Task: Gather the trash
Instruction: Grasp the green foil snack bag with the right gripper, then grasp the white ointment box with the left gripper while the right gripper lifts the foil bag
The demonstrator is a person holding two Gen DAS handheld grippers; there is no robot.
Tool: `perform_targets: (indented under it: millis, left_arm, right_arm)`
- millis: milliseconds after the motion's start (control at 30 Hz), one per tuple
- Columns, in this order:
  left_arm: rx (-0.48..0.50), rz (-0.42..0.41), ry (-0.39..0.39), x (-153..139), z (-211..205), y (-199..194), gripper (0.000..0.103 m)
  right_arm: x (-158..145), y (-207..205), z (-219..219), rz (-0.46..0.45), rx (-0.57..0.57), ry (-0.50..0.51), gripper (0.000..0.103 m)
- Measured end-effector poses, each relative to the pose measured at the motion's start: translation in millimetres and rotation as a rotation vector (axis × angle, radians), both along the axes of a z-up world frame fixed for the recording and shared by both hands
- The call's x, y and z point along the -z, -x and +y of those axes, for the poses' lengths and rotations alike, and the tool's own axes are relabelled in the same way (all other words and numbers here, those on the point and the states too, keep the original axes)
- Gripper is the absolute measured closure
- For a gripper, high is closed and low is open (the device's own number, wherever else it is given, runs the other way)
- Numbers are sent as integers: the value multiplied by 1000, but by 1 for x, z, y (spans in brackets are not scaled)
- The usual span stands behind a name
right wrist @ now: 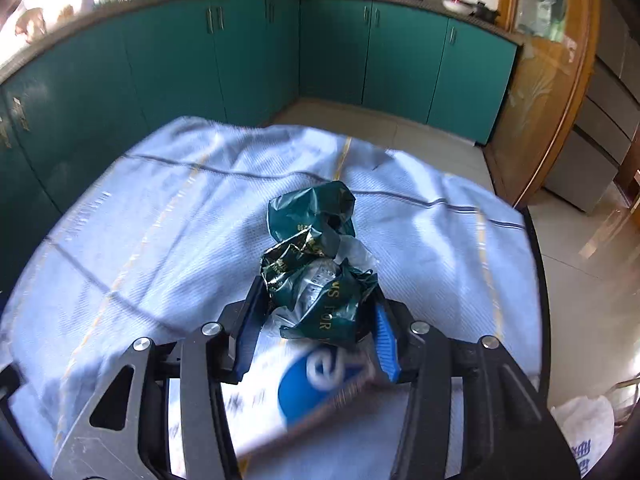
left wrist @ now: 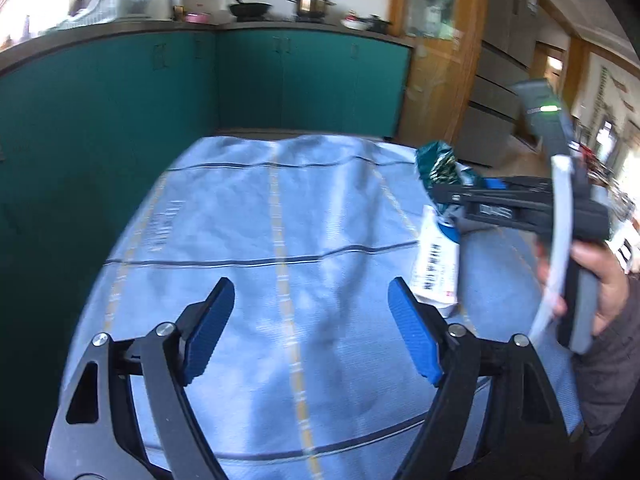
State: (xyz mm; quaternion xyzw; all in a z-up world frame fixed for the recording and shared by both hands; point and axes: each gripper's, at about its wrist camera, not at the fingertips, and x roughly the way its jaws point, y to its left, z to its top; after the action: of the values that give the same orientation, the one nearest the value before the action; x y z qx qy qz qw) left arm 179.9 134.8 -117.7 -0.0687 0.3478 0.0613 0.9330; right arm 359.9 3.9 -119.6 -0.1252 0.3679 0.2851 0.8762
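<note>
A crumpled green wrapper (right wrist: pixel 320 276), gold-lettered "FOR", is clamped by the right gripper (right wrist: pixel 316 332) fingers above a white-and-blue packet (right wrist: pixel 316 384); the left gripper (left wrist: pixel 312 332) fingers are spread wide, empty.

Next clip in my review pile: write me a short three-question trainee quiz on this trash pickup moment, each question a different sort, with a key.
1. True or false: the left claw has something between its fingers.
2. Multiple choice: the right claw is around A) a metal pan, B) a crumpled green wrapper and a white and blue packet, C) nothing.
3. Fill in: the trash sits on a light ____ striped cloth.

Key: 1 false, its jaws stand open over bare cloth; 2 B, with the claw's pads against the bundle; 3 blue.
</note>
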Motion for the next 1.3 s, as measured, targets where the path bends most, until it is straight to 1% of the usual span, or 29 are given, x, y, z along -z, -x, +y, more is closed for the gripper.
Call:
perform_targets:
  millis: [100, 233, 367, 467, 533, 567, 600, 633, 667, 700, 767, 800, 867, 933, 1033, 1200, 1233, 1267, 1300]
  left_arm:
    - [97, 13, 13, 4, -19, -24, 18]
    - [202, 59, 43, 12, -47, -62, 18]
    - [275, 122, 13, 25, -77, -89, 18]
    - [277, 173, -31, 39, -92, -101, 19]
    - [261, 188, -46, 44, -96, -106, 31]
    - [259, 196, -44, 46, -96, -108, 34]
    - [259, 212, -42, 50, -96, -111, 39]
    - [256, 224, -45, 53, -95, -113, 42]
    - [253, 215, -41, 53, -93, -112, 44]
    - [248, 212, -40, 53, -91, -112, 50]
    - [240, 217, -34, 52, -88, -109, 60]
    - [237, 217, -32, 51, -87, -107, 62]
    - [235, 206, -26, 48, -83, -98, 62]
    - [221, 189, -38, 42, -82, -88, 62]
    - [201, 136, -58, 26, -82, -64, 62]
    - [185, 46, -69, -5, -84, -29, 62]
    - [185, 27, -63, -11, -84, -22, 62]
    - [187, 10, -59, -18, -85, -17, 62]
    - [190, -2, -57, -22, -87, -12, 62]
  right_arm:
    - [-10, 28, -30, -28, 9, -15, 53]
    - [-9, 72, -73, -35, 57, 21, 53]
    - [8, 104, -99, 19, 76, 41, 53]
    - [21, 119, -107, 54, 86, 47, 53]
    - [27, 125, -108, 55, 93, 58, 50]
    - [30, 126, -109, 52, 104, 70, 46]
    - [32, 128, -110, 49, 112, 77, 45]
    - [32, 129, -112, 49, 118, 79, 40]
    - [33, 129, -113, 46, 126, 81, 34]
    - [34, 128, -113, 42, 133, 84, 31]
    - [33, 128, -113, 34, 135, 83, 29]
    - [33, 127, -114, 32, 138, 83, 29]
    - [33, 123, -112, 31, 150, 81, 29]
    - [33, 121, -113, 34, 156, 77, 29]
    - [34, 120, -112, 36, 158, 82, 29]
    - [41, 123, -107, 46, 154, 98, 29]
    - [41, 125, -106, 48, 149, 94, 32]
    - [41, 126, -105, 49, 146, 92, 40]
    - [41, 127, -104, 49, 143, 90, 45]
